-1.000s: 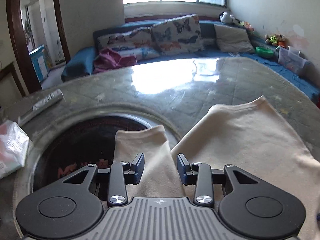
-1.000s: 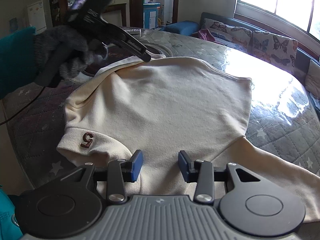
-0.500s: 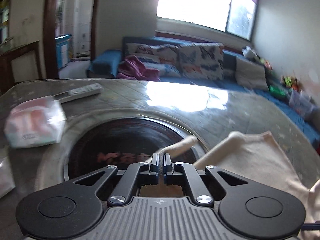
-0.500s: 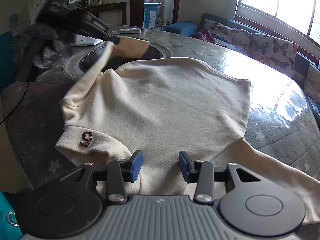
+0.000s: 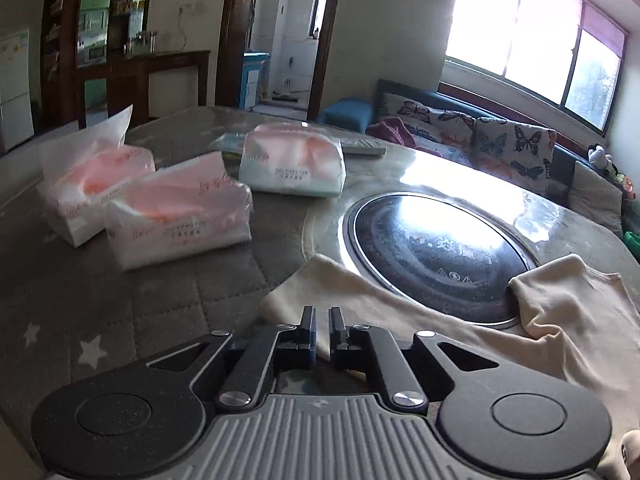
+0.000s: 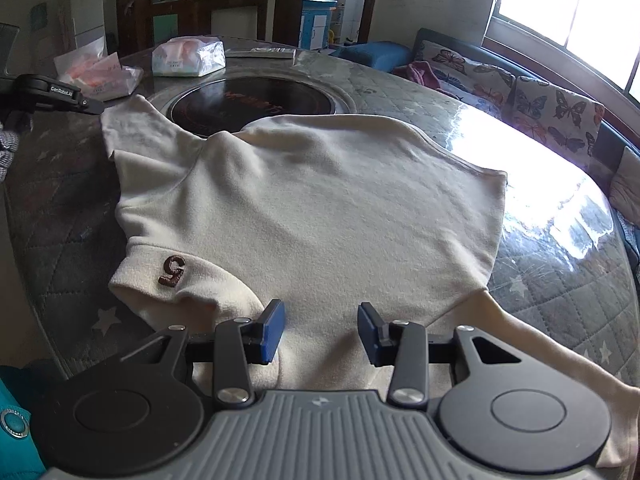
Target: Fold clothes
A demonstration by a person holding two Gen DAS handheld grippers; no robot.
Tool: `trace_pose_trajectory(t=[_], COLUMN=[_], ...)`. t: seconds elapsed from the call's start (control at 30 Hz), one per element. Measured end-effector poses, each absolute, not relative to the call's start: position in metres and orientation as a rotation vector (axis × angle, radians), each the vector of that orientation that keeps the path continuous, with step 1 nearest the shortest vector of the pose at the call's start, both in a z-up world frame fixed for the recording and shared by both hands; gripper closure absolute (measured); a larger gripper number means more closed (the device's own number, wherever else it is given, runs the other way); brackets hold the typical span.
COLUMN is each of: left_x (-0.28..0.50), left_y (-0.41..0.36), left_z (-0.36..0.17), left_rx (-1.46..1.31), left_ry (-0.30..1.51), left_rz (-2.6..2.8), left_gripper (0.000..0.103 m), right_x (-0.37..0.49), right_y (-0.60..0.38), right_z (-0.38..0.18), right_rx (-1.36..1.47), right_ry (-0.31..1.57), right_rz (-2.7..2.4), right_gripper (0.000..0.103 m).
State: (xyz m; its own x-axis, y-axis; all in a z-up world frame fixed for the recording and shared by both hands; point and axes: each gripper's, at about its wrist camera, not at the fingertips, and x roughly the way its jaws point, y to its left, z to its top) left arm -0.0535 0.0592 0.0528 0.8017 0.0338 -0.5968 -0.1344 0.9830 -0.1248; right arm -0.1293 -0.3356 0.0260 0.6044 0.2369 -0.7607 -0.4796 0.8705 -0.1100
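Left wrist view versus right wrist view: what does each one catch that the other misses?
Only the left wrist view shows the left tongs nearly shut on the sleeve, and a third tissue pack. Only the right wrist view shows the open right tongs, the whole sweater and its "5" patch. Both show the round cooktop and sofa.

The left gripper (image 5: 322,330) was held low and level, its jaws drawn nearly together with only a thin slit between them. The right gripper (image 6: 321,332) sat low too, its jaws spread wide apart.
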Motion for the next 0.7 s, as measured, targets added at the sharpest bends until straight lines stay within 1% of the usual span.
trace_pose_trajectory(t=[0.03, 0.1, 0.17, 0.2, 0.23, 0.27, 0.3, 0.53, 0.7], left_x=[-0.059, -0.064, -0.058, -0.054, -0.051, -0.047, -0.044, -0.032, -0.031], left_y=[0.065, 0.070, 0.066, 0.064, 0.062, 0.061, 0.059, 0.058, 0.065], left_z=[0.051, 0.049, 0.043, 0.039, 0.035, 0.031, 0.027, 0.019, 0.019], left_rx=[-0.166, -0.156, -0.117, -0.097, -0.077, -0.058, -0.038, 0.062, 0.109], left_ry=[0.637, 0.634, 0.640, 0.644, 0.649, 0.654, 0.658, 0.677, 0.691], left_rz=[0.109, 0.132, 0.126, 0.124, 0.122, 0.119, 0.117, 0.146, 0.184], left_gripper=[0.079, 0.069, 0.070, 0.070, 0.075, 0.081, 0.090, 0.093, 0.093], right_x=[-0.129, -0.130, -0.129, -0.128, -0.127, -0.126, -0.125, -0.117, -0.137], right_y=[-0.335, -0.333, -0.332, -0.332, -0.331, -0.330, -0.328, -0.311, -0.301], right_z=[0.026, 0.027, 0.031, 0.033, 0.034, 0.035, 0.036, 0.030, 0.029], right_rx=[-0.325, -0.337, -0.331, -0.321, -0.314, -0.307, -0.298, -0.285, -0.370], right_ry=[0.823, 0.819, 0.808, 0.801, 0.797, 0.793, 0.788, 0.815, 0.833], right_rz=[0.422, 0.418, 0.413, 0.411, 0.412, 0.413, 0.423, 0.501, 0.593], right_gripper=[0.062, 0.062, 0.062, 0.062, 0.062, 0.062, 0.062, 0.063, 0.064])
